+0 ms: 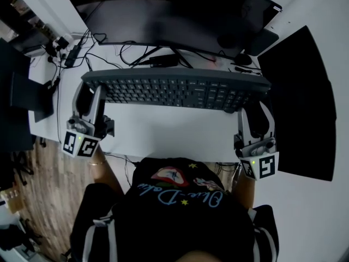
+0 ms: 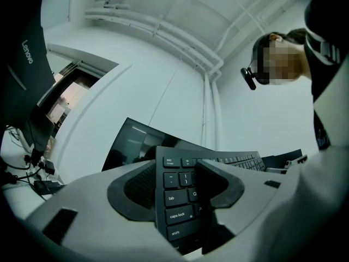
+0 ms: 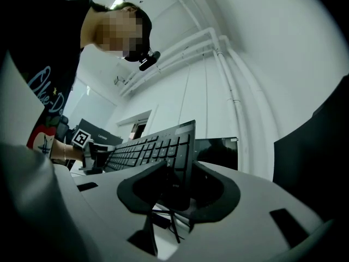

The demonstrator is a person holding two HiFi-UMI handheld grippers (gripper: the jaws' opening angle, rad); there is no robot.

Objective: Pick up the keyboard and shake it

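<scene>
The keyboard is up off the bench as far as I can judge. It hangs lengthwise across the middle, between the monitor along the far edge and the near edge where the person stands. The left hand-held gripper is clamped on the keyboard's left end, one jaw over the keys by the tab and caps lock column and the other under the base. The right hand-held gripper is clamped the same way on the right end, its pads pressing on the outermost keys and the underside. Both point a little upward, so the board tips with its key face towards the person.

It looks a slim, light plastic board, stiff enough along its length to be carried by the two ends without sagging much. I would expect some flex in the middle if it is jolted hard. The upper pads sit on keycaps, which give and rock, so that hold may creep. A grip nearer the plain frame at the very ends would be surer. The smooth underside could also slide against the lower pads.

Loose cables lie under the monitor near the far edge, and a black mat covers the bench's right side, both near enough to snag or knock in a wide shake.
</scene>
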